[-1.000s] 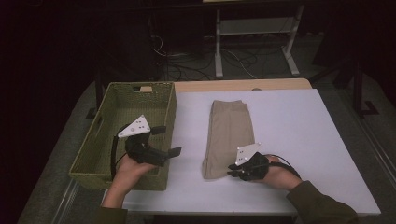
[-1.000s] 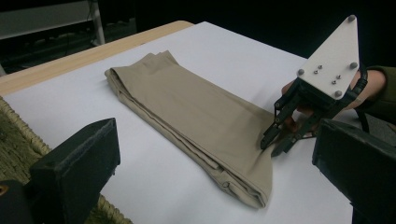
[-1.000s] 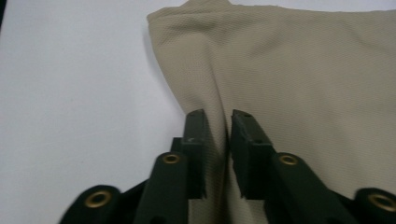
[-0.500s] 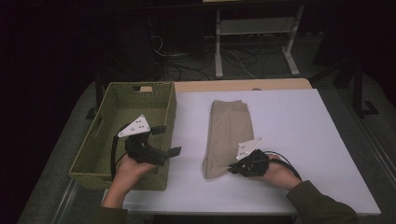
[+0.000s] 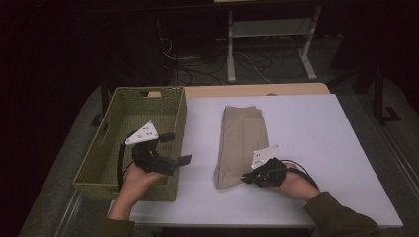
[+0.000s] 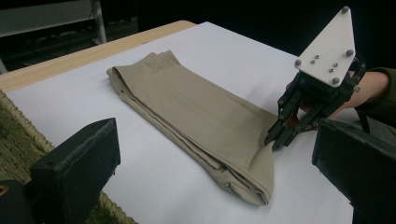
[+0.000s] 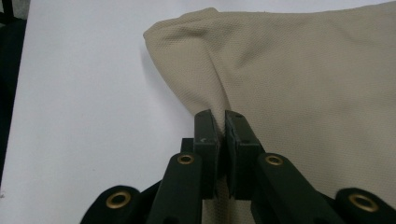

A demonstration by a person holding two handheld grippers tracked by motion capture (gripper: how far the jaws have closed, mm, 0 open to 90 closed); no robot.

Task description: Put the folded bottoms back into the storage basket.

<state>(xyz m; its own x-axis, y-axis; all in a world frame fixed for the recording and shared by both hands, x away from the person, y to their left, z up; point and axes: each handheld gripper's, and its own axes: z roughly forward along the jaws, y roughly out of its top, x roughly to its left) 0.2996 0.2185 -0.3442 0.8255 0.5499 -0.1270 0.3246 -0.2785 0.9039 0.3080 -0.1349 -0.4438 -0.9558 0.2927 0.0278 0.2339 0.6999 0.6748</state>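
Dark room, white table (image 5: 316, 148), folded trousers (image 5: 243, 143) edge pinched, hidden between jaws

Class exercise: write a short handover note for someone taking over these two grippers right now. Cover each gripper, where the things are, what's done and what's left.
Right gripper: shut on the near edge of the folded khaki trousers, which lie flat on the white table.
Left gripper: open, holding nothing, above the wicker basket's right wall.
Done: fabric pinched.
Left: probably lifting the trousers into the basket; nothing in it yet.
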